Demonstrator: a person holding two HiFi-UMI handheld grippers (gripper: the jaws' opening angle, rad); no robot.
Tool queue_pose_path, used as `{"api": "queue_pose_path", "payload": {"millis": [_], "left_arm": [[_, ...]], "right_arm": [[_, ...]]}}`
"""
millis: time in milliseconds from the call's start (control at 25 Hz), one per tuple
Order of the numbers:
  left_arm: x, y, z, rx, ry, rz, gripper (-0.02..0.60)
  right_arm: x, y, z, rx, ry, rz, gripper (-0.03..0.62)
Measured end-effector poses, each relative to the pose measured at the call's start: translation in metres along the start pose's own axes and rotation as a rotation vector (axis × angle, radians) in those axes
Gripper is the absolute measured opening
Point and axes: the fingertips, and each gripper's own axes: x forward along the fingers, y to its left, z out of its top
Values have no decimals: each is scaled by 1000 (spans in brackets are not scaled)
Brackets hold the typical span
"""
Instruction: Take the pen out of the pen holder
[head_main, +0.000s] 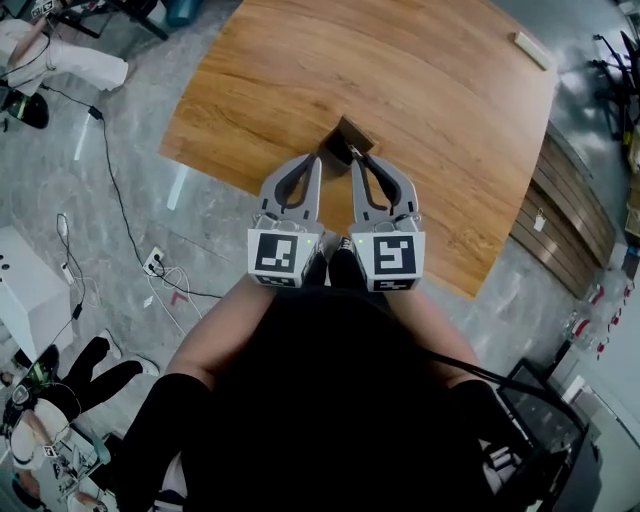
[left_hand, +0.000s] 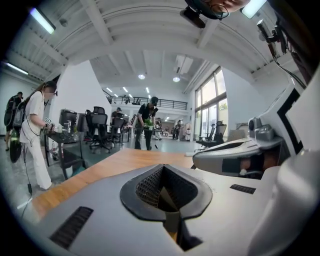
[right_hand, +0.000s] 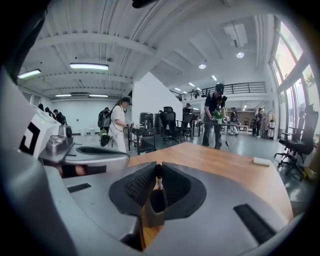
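Fingers of the right gripper (right_hand: 158, 170) are nearly together and pinch the top of the pen (right_hand: 158, 176), a thin dark stick standing upright between their ribbed pads. Its lower end goes down into the pen holder (right_hand: 154, 210), a small dark cup right under the fingertips, so the pen is not yet free. The left gripper (left_hand: 163, 169) is just beside the right one, its fingers closed with nothing between them.

From the head view the holder sits close to the near edge of the table (head_main: 430, 90), right at the tips of both grippers. I cannot tell whether it rests on the wood or hangs from the pen.

The step in hand looks like the draw itself. It should go well if the right hand pulls straight up along the cup's axis, without tilting, and keeps the pinch steady. If the cup rides up with the pen, the left fingers could press down on its rim.
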Motion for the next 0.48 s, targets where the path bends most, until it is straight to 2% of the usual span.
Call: {"api": "queue_pose_path", "payload": {"millis": [280,480], "left_arm": [[10,8,-43,-13,88,3,6],[14,11,-54,-15,118,1,6]], "right_arm": [[44,-6,-77,32,138,10,39],[57,-8,-100,77,169,4,38]]}}
